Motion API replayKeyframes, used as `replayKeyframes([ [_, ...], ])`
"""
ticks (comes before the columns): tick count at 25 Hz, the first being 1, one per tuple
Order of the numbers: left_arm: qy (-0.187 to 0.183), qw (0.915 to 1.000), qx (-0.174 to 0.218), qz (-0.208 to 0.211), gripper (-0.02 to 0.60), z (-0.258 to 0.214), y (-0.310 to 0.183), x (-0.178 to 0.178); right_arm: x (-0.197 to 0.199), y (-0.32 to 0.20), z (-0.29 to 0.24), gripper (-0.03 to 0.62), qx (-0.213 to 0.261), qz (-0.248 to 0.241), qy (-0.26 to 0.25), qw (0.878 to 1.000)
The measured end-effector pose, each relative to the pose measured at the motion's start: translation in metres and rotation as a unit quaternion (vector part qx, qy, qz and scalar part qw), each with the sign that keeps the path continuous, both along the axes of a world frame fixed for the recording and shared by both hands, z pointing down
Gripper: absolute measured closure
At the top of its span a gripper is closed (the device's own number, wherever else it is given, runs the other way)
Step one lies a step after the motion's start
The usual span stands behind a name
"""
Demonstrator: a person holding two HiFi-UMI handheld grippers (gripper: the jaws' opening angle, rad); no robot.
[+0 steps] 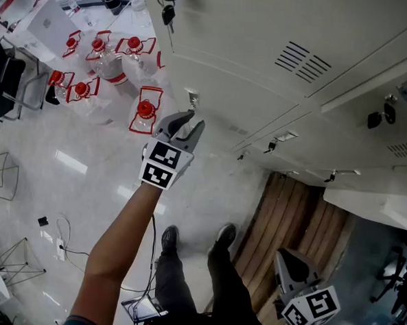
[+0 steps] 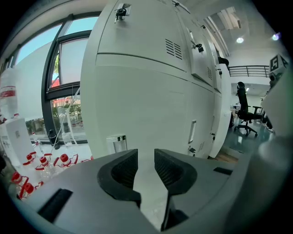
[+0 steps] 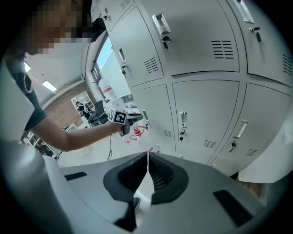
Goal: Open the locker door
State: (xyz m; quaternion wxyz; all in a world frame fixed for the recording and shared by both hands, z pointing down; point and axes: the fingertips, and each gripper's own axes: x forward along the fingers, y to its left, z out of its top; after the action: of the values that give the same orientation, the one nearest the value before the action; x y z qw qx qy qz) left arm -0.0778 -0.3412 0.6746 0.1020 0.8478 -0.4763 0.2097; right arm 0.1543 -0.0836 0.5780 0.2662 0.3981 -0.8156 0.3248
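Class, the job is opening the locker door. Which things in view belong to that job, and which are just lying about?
For the job:
- door
- handle on the door's edge
- left tongs, open and empty, near the handle but not on it

Lying about:
- bottles with red caps
- chair
- boards on the floor

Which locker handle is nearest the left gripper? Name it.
The handle just beyond the left gripper, by the red-capped bottles; the others sit farther right.

My left claw is grey with black-and-white squares, the lockers are whitish, and the upper-left bottles have red tops.
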Motion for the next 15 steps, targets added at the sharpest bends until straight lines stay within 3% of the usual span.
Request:
replayKeyframes([
  [15, 0.010, 0.9979, -0.019, -0.061, 0.448, 0.028, -0.042, -0.008, 0.006, -0.007, 0.024, 0.557, -0.015, 0.005, 0.000, 1.000],
])
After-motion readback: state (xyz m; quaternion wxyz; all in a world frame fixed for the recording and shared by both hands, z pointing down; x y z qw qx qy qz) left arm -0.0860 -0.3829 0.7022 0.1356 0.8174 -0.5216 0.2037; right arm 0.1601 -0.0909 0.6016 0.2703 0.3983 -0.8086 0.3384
